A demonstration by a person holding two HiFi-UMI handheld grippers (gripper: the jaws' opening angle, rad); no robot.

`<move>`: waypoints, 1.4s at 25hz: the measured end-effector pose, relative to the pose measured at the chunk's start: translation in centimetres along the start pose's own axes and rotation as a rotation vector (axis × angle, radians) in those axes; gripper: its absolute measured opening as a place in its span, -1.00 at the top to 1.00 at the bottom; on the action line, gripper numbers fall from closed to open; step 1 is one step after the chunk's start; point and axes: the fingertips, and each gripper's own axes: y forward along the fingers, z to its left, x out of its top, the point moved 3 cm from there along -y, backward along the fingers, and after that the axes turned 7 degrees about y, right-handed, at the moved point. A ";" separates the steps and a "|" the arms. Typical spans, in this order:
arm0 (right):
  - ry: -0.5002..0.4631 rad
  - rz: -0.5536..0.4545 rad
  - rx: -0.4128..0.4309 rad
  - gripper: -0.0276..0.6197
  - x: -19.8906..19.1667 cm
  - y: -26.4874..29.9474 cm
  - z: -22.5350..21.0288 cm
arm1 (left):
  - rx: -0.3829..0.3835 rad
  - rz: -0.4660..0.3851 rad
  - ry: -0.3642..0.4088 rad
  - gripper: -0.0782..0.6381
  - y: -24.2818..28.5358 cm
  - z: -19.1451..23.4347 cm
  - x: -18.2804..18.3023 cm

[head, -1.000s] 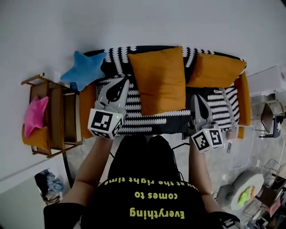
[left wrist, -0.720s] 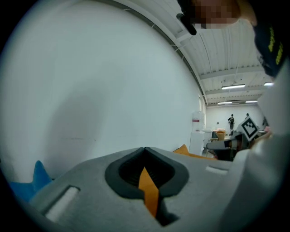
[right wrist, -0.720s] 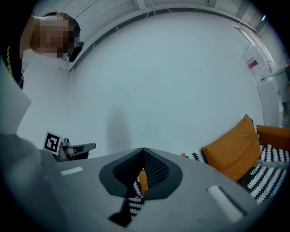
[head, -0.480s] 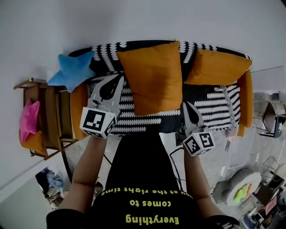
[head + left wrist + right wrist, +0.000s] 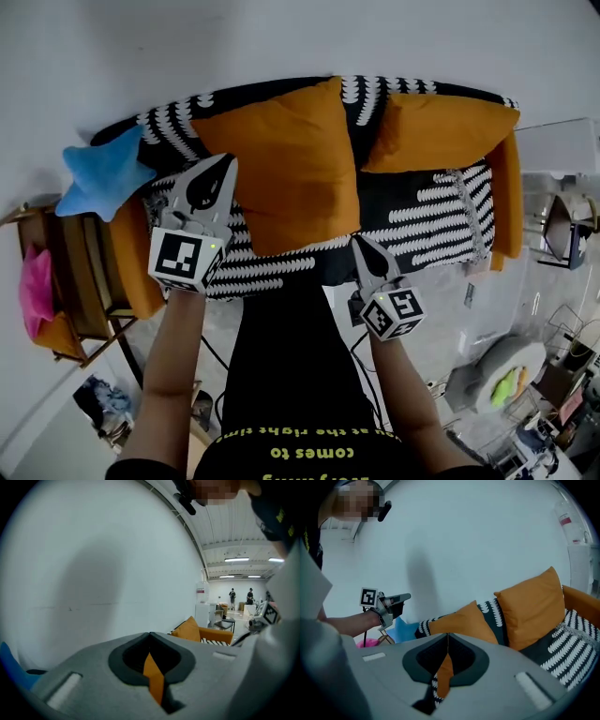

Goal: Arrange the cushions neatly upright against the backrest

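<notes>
Orange square cushion point(image 5: 277, 173) slumps against the black-and-white backrest point(image 5: 366, 94).

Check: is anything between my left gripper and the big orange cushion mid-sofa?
Nothing visible does. In the head view the left gripper lies over the left edge of the big orange cushion; contact is unclear.

Arms outstretched, the left forearm point(image 5: 173, 366) and right forearm point(image 5: 398, 384) each carry a gripper. The left gripper point(image 5: 223, 169) reaches farther forward than the right gripper point(image 5: 362, 246). Both have jaws closed together, empty, tips angled slightly toward each other.
</notes>
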 end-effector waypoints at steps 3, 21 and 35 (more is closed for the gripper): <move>0.022 0.039 -0.016 0.84 -2.1 1.1 -1.7 | 0.002 0.013 0.010 0.78 1.9 0.0 -1.3; 0.159 0.173 -0.304 0.12 -19.5 10.1 -14.8 | -0.250 0.200 0.217 -0.06 13.5 -0.4 -12.7; 0.055 0.221 -0.299 -0.45 -22.5 14.0 -16.1 | -0.232 0.351 0.328 -0.42 19.1 1.6 -18.1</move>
